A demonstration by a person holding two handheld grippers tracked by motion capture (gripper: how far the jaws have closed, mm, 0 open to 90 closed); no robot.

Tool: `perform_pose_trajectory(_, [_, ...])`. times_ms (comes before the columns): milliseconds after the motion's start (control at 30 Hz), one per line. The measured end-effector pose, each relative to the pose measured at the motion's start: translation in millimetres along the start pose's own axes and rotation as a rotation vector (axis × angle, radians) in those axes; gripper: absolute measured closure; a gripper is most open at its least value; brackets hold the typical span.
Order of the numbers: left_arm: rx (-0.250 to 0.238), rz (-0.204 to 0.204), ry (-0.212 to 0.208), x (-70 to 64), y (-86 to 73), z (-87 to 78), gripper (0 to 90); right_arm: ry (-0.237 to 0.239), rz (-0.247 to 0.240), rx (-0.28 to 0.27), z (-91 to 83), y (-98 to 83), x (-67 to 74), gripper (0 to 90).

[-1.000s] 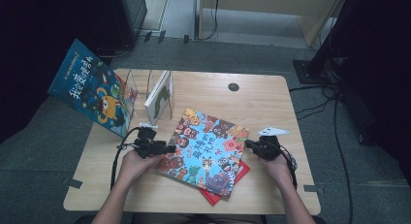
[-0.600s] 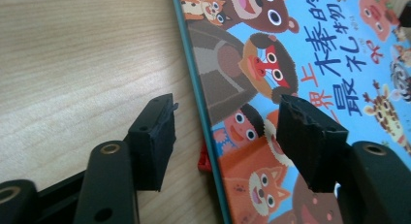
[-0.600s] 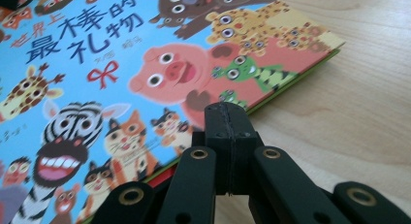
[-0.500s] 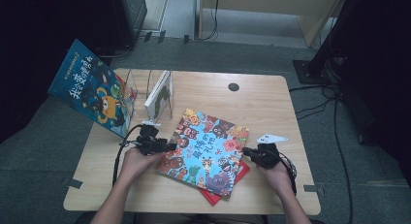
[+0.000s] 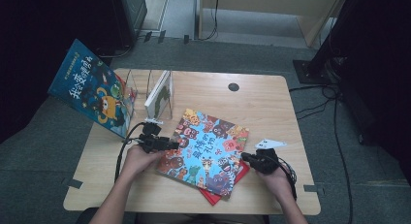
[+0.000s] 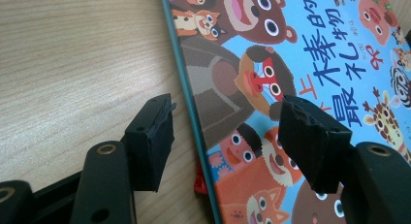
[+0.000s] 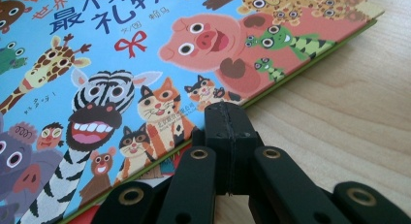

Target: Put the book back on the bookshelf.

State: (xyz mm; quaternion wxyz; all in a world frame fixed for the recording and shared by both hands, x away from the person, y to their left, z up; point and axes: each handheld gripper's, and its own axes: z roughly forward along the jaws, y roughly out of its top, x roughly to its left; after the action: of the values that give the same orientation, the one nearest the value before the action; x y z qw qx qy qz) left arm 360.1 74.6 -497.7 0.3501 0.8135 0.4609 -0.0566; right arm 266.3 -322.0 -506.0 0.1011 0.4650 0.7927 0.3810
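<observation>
A picture book [image 5: 208, 146] with cartoon animals on a blue cover lies in the middle of the table, on top of a red book [image 5: 213, 197]. My left gripper [image 5: 170, 145] is at its left edge. In the left gripper view the jaws [image 6: 225, 112] are open and have just opened slightly; one pad is over the wood and the other over the cover [image 6: 291, 40], so they straddle the edge without pressing. My right gripper [image 5: 244, 157] is shut and empty, with its tip [image 7: 228, 112] at the book's right edge [image 7: 121, 64].
A blue book [image 5: 92, 93] leans out over the table's left side against a clear divider stand [image 5: 145, 83]. That stand also holds an upright white and green book [image 5: 162, 93]. A black cable hole [image 5: 233, 87] sits in the wooden table [image 5: 271, 103] at the back.
My right gripper has slid along the book's right edge toward the near side of the table. The left gripper has stayed at the left edge.
</observation>
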Motion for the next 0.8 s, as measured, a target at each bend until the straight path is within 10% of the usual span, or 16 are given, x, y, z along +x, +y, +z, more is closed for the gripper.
perform_pose_trajectory(800, [0.022,-0.019,0.037,-7.4,2.4,2.0,38.5,-0.018,0.002,-0.009,2.2,-0.9,5.9,90.0])
